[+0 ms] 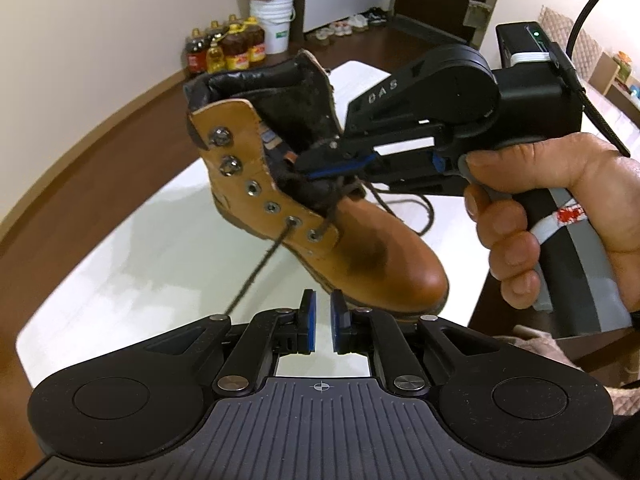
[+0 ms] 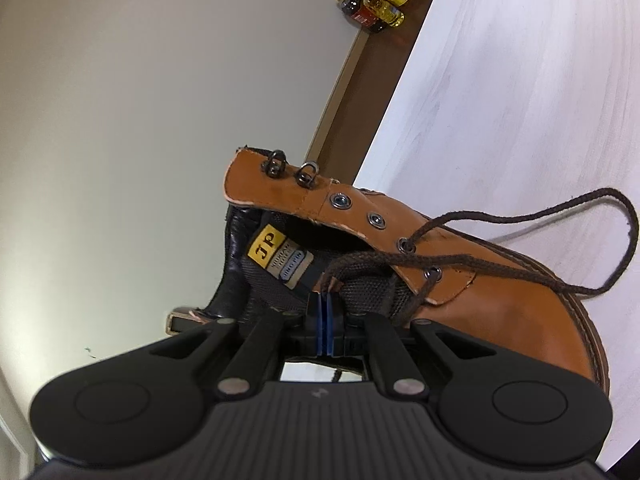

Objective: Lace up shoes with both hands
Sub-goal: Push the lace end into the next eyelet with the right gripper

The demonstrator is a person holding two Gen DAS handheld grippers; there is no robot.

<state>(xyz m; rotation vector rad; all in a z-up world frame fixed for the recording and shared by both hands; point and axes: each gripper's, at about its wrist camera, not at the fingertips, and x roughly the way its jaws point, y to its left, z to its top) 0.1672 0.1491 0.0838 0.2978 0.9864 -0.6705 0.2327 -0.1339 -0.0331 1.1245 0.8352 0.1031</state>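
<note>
At boot (image 1: 320,216) tongue: right claw (image 2: 327,294) pinching lace (image 2: 520,216).

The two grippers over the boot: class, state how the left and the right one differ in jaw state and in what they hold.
The left gripper has its blue pads apart, nothing between them; the right gripper has its pads pressed shut.

The left gripper hangs short of the boot; the right gripper pinches the brown lace at the tongue.

Both are black, with blue pads.
</note>
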